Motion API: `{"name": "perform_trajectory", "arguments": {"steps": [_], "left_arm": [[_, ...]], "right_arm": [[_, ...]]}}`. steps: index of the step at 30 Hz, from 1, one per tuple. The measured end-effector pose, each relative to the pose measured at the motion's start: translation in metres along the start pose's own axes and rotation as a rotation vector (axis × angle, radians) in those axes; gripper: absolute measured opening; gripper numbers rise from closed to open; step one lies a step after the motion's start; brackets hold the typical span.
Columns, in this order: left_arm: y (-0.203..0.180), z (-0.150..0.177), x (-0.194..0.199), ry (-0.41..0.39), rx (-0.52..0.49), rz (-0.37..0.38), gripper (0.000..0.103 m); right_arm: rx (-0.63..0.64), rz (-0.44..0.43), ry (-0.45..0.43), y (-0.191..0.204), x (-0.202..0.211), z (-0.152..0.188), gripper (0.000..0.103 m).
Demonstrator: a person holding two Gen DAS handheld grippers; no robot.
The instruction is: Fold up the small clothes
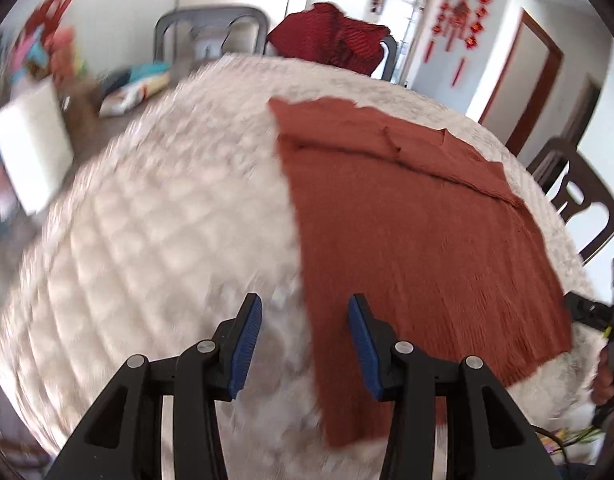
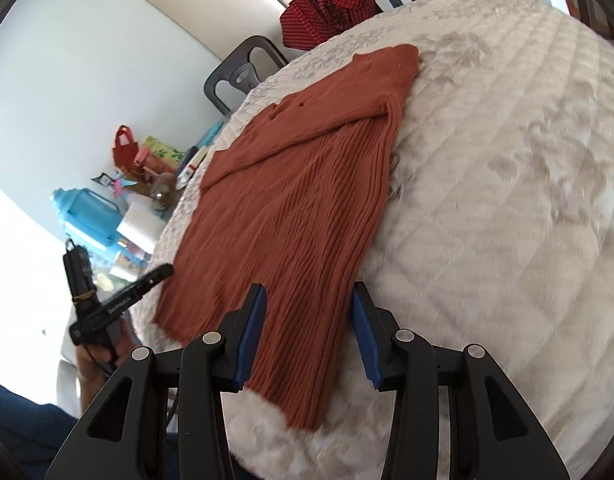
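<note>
The rust-brown ribbed knit top (image 2: 291,216) lies flat on the worktop (image 2: 507,208), which is round and covered with a cream quilted cloth. Its hem end is nearest me, close to the worktop's near edge, and its neck end points away. Both sleeves appear to be folded in across the upper part, so I judge the side folds are made and the garment is spread out this way ready for a fold along its length. My right gripper (image 2: 309,332) hangs above the hem near the right corner, its blue-padded jaws parted with ribbed fabric showing in the gap below them; the pads press on nothing, so it is released and holds nothing. My left gripper (image 1: 305,344) is likewise parted and empty, poised over the bare quilted cloth just beside the garment's left edge, with its right finger over the fabric's border. I read the two as lined up on the hem corners so both can pinch and lift the bottom edge together. The left wrist view is smeared by motion blur, so fine detail there is uncertain. Farther out, a red checked garment (image 2: 331,4) is draped over a grey chair (image 2: 243,72) at the far side, probably waiting its turn. Beyond the left rim sit a blue plastic jug (image 2: 87,212) and colourful clutter.
</note>
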State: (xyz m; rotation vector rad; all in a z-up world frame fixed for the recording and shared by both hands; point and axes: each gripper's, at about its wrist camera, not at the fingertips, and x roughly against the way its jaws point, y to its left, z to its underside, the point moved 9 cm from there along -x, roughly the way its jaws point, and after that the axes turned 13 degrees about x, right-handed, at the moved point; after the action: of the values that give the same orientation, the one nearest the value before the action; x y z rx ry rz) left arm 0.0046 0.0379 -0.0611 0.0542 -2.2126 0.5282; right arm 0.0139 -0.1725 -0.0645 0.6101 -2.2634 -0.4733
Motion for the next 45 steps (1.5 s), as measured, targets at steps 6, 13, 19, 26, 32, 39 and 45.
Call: {"name": "perform_trajectory", "arguments": {"steps": [6,13,19,26,32,39,45], "left_arm": [[-0.01,0.016,0.009,0.033,0.037,0.075,0.048],[-0.021,0.024,0.008,0.042,0.027,0.097,0.045],[-0.019,0.02,0.001,0.033,0.038,0.066,0.015],[-0.01,0.016,0.015,-0.001,0.025,0.026,0.008],[0.0,0.021,0.011,0.015,0.018,-0.002,0.008],[-0.003,0.021,0.011,0.02,0.013,0.006,0.008],[-0.007,0.019,0.014,0.015,0.009,0.023,0.008]], "right_arm": [[-0.002,-0.033,0.02,0.011,0.001,0.007,0.044],[0.0,-0.053,0.033,0.019,0.003,0.014,0.043],[0.0,-0.034,0.031,0.018,-0.005,0.015,0.012],[0.003,-0.031,0.001,0.016,0.008,0.015,0.007],[-0.037,0.008,0.007,-0.002,0.02,0.027,0.006],[-0.037,-0.003,0.015,-0.001,0.017,0.026,0.006],[-0.024,-0.013,0.025,0.004,0.015,0.024,0.006]]}}
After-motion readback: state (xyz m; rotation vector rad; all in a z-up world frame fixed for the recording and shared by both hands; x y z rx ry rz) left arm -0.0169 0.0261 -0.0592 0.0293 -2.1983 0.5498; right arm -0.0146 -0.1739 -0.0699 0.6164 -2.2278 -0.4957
